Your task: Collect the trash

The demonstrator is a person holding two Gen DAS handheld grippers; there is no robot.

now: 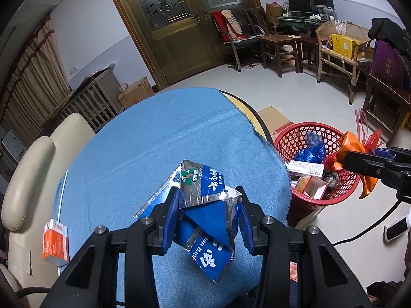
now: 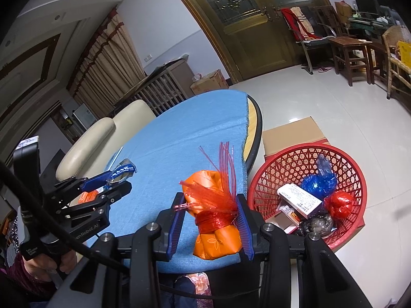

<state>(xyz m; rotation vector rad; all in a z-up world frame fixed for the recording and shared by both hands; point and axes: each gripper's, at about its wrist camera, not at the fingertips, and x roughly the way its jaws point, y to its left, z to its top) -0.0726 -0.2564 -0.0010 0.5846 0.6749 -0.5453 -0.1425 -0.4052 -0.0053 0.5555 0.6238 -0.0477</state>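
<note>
The left tongs are clamped on a crumpled blue and silver foil packet, its printed end sticking up between the blue pads while the rest hangs folded beneath them; the packet sits just above the blue cloth that covers the round bench. The right tongs grip an orange bundle at its waist, where red plastic string is wound tight around it, and loose red strands fan upward from the knot; the bundle hangs near the bench's right edge, beside a red plastic basket on the floor.

The basket stands on a flattened cardboard sheet, just off the bench; it already holds a knotted blue bag, a knotted red bag, a white printed box and a dark crumpled wrapper.

Seen from the left camera, the right tongs reach in from the right with the bundle above the basket's rim; a small orange and white box stands at the bench's left edge, next to a cream padded chair. A thin white straw lies on the cloth close by.
</note>
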